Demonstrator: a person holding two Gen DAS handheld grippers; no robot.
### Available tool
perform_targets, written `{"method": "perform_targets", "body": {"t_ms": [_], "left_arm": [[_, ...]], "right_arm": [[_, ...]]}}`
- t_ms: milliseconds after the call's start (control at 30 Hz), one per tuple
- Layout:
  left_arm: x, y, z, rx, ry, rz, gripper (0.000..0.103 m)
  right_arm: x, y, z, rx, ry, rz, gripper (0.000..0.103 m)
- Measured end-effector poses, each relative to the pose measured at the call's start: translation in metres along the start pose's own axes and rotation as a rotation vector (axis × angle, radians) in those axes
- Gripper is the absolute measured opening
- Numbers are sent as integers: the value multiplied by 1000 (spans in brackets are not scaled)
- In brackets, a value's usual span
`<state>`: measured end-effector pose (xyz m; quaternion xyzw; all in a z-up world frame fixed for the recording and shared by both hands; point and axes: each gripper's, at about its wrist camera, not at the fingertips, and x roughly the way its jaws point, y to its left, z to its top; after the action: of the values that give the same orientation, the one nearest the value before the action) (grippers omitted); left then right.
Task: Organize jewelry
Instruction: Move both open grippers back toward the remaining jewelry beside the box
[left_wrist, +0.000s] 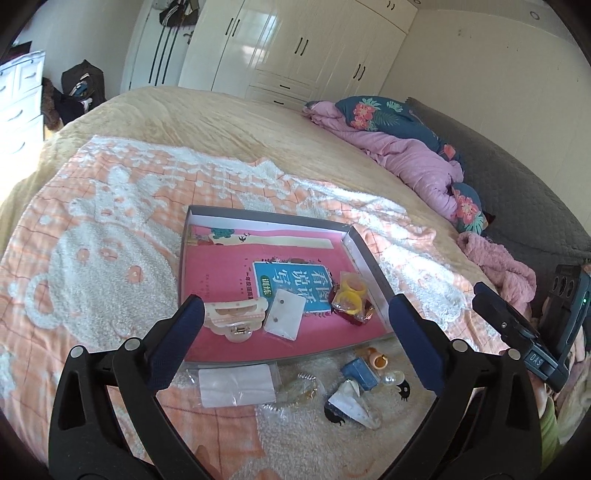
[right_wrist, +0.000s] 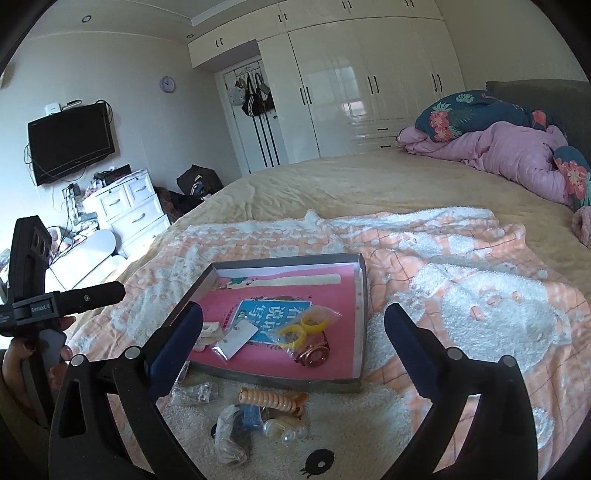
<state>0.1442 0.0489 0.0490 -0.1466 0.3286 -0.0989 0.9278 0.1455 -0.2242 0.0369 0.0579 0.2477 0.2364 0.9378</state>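
While both grippers — left gripper (left_wrist: 295, 314), right gripper (right_wrist: 293, 317) — hover with jaws spread and empty, the loose jewelry (right_wrist: 273, 410) lies directly below the right one, outside the tray (right_wrist: 364, 317).

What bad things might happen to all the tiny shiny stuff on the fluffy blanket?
1. The small clear pearly beads lie loose on the fluffy white and orange blanket; they could roll or sink into the pile and get lost.
2. The clear plastic bag of gold chain looks thin and slippery, so the fingers might pinch only plastic and drop it.
3. The shallow grey tray sits on soft bedding; pressing one edge could tip it and spill the yellow rings.
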Motion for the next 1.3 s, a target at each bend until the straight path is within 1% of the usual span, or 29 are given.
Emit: {"method": "perform_targets", "body": {"t_ms": [333,600,933,1300], "left_arm": [[-29,-1,-9,-4,-30,0,93],[-41,-2,-21,9,-22,8,93],[-38,-7,-50,49,50,34,93],[-31,-9,-71,72,109,51,93]], "right_arm": [[-20,13,-5,-11,2,17,98],[-32,22,-12,-32,11,23,98],[-37,27,-31,-49,58,25,98],[-37,28,-51,-55,112,19,98]]}}
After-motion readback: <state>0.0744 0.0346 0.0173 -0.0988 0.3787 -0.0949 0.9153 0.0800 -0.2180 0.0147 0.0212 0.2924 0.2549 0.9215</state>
